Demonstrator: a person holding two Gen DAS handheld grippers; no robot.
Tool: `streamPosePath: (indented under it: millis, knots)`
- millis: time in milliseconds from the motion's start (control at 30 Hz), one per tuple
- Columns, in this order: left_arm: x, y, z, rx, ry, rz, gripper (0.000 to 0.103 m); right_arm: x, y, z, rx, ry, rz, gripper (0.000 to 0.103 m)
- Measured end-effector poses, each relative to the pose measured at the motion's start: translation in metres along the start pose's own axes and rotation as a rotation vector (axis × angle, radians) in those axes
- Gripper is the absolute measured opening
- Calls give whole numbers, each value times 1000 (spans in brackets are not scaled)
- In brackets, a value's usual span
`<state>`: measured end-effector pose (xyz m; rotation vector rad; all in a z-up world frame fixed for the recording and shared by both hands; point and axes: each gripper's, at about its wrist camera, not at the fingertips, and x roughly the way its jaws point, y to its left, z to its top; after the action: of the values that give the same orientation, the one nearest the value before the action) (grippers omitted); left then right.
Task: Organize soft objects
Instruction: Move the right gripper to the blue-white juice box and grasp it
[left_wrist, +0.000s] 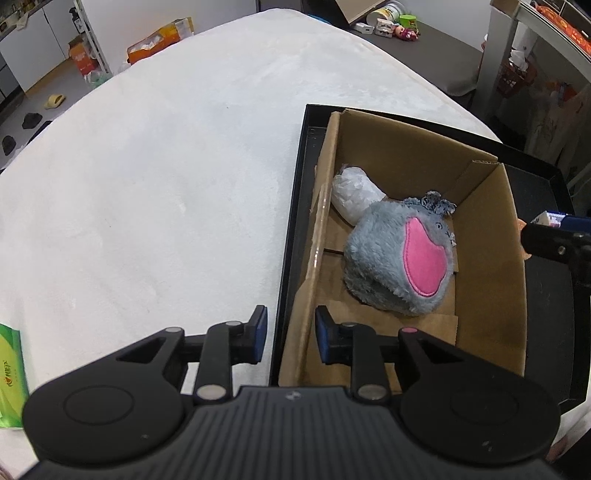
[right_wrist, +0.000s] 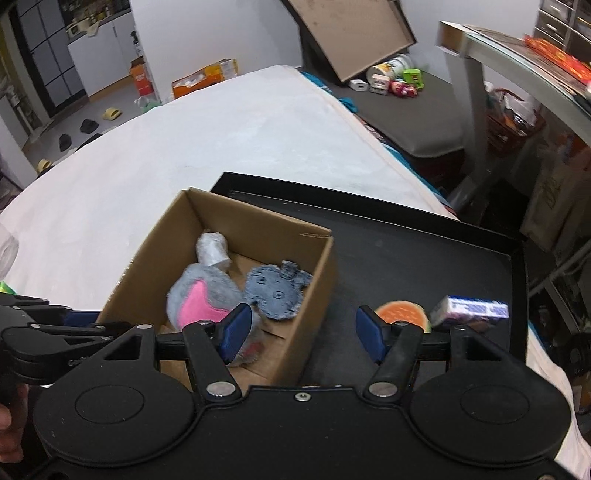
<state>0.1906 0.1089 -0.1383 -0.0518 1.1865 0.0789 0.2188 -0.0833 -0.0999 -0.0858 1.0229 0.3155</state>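
A grey plush toy with a pink patch (left_wrist: 402, 251) lies in a cardboard box (left_wrist: 491, 258), next to a white wrapped bundle (left_wrist: 354, 195). The box stands in a black tray (left_wrist: 291, 236) on a white bed. My left gripper (left_wrist: 290, 338) is open and empty, straddling the box's near left wall. In the right wrist view the plush (right_wrist: 207, 295), the bundle (right_wrist: 214, 249) and the box (right_wrist: 317, 280) show again. My right gripper (right_wrist: 301, 334) is open and empty above the box's right wall. An orange slice-shaped soft toy (right_wrist: 404, 314) and a small blue-white box (right_wrist: 472, 308) lie on the tray (right_wrist: 406, 251).
A green tissue pack (left_wrist: 11, 373) lies at the bed's left edge. The white bed cover (left_wrist: 166, 166) stretches to the left and back. Beyond the bed are a dark mat with toys (right_wrist: 399, 83), a metal table leg (right_wrist: 476, 96) and orange cartons (right_wrist: 203, 77).
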Motion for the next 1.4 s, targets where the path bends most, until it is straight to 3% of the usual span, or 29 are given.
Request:
streamPosePath:
  millis: [133,200,267,533,733,967,1133,1400]
  knots:
    - [-1,-5,0,7,5,18,27,-2,-15,-5,37,-11,-13,65]
    - [-1,-8,0,10,11,32,30,-2,-23,-8,60,-17,-22,78]
    - [-1,-11,1,11,16,49,33,-3,-31,-11,76,-30,-31,82]
    - [-1,-20,5,13,26,98,51,1,-61,-21,146,-50,-70,94]
    - [0,-28,7,21,40,130,57,10,-82,-26,181,-54,-107,102]
    - [1,-41,12,48,45,157,58,23,-111,-33,238,-38,-131,103]
    - [3,-50,13,70,45,190,66,33,-131,-39,290,-34,-136,103]
    - [8,-57,16,85,60,211,68,46,-143,-38,302,-35,-136,103]
